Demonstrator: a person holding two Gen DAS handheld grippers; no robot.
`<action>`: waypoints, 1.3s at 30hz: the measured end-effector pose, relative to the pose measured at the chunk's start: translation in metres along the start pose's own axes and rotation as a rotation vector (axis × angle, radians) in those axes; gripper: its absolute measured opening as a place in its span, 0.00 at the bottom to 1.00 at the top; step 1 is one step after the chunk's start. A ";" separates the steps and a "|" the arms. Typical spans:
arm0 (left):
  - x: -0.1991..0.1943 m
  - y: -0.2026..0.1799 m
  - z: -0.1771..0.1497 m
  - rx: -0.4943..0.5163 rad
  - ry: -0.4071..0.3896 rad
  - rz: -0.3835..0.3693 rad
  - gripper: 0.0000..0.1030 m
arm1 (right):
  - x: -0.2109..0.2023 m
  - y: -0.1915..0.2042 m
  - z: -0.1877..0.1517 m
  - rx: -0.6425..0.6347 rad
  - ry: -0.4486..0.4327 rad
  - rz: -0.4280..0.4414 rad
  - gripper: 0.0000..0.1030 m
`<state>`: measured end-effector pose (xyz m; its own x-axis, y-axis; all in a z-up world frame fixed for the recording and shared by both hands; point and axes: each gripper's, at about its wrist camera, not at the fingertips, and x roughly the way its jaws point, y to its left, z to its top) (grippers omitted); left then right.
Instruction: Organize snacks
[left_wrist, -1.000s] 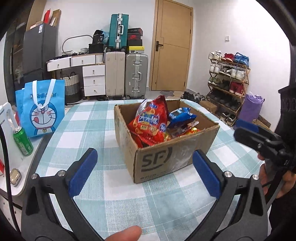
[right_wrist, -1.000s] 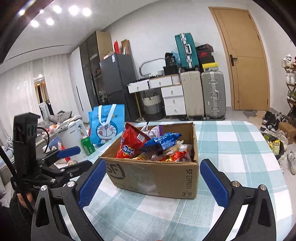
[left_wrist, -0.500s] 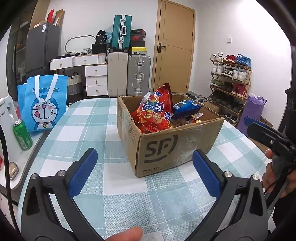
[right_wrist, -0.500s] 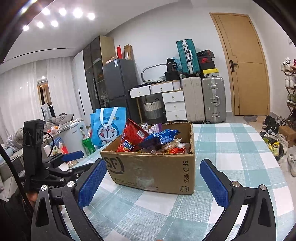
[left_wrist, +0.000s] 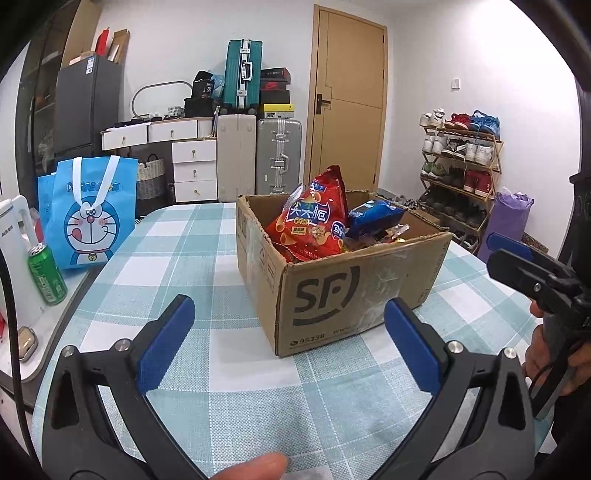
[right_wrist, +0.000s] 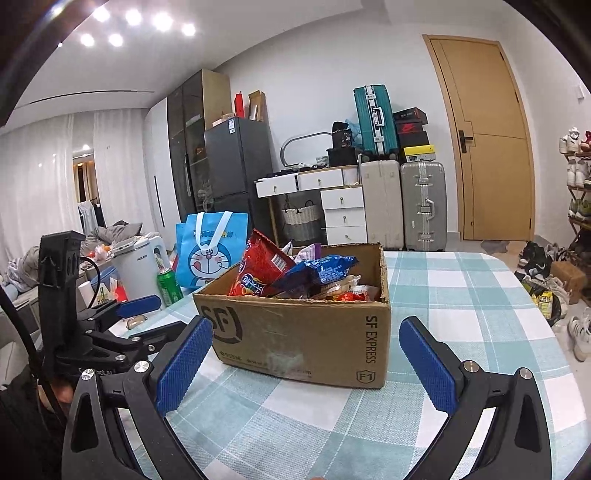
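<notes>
Cardboard box (left_wrist: 343, 280) marked "SF" sits at centre of the left wrist view, on the teal-and-white checked tablecloth (left_wrist: 258, 398); flaps open, filled with snack packets. Red chip bag (left_wrist: 314, 221) stands tallest, leaning at the box's left side; blue packet (left_wrist: 376, 216) lies just right of it, touching it. Smaller wrappers below them, too jumbled to tell apart. In the right wrist view the same box (right_wrist: 303, 332) is at centre, "SF EXPRESS" on its right face, red bag (right_wrist: 262, 269) and blue packet (right_wrist: 321, 269) poking above the rim.

Left gripper (left_wrist: 288, 343): jaws spread wide, nothing between them, blue pads low in frame, short of the box's near corner. A fingertip (left_wrist: 255, 467) shows at bottom centre. Right gripper (right_wrist: 303, 365): jaws likewise wide apart and empty, framing the box's near face without touching it. Each gripper shows in the other's view: the right one at right edge (left_wrist: 532, 273), held by a hand (left_wrist: 543, 350); the left one at lower left (right_wrist: 110, 325).

Left of the box, off the cloth: blue cartoon tote bag (left_wrist: 88, 214), green can (left_wrist: 47, 274) beside a white kettle (right_wrist: 140, 269). Background: suitcases (left_wrist: 258, 155), white drawers (left_wrist: 192, 170), wooden door (left_wrist: 347, 122), shoe rack (left_wrist: 461, 166) at right. Nothing stands between either gripper and the box.
</notes>
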<state>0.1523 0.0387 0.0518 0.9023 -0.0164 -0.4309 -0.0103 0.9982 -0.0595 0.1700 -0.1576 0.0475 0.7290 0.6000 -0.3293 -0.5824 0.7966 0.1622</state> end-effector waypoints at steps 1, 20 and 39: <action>0.000 0.000 0.000 0.001 0.000 0.001 0.99 | 0.001 0.000 -0.001 -0.002 0.001 -0.002 1.00; -0.002 -0.003 -0.001 0.017 -0.010 0.015 0.99 | 0.001 -0.001 -0.007 -0.015 -0.001 -0.037 1.00; -0.002 -0.002 -0.001 0.015 -0.010 0.016 0.99 | 0.002 -0.002 -0.007 -0.010 -0.002 -0.036 1.00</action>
<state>0.1502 0.0366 0.0513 0.9061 -0.0001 -0.4230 -0.0181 0.9991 -0.0388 0.1701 -0.1587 0.0400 0.7503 0.5713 -0.3325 -0.5594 0.8168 0.1412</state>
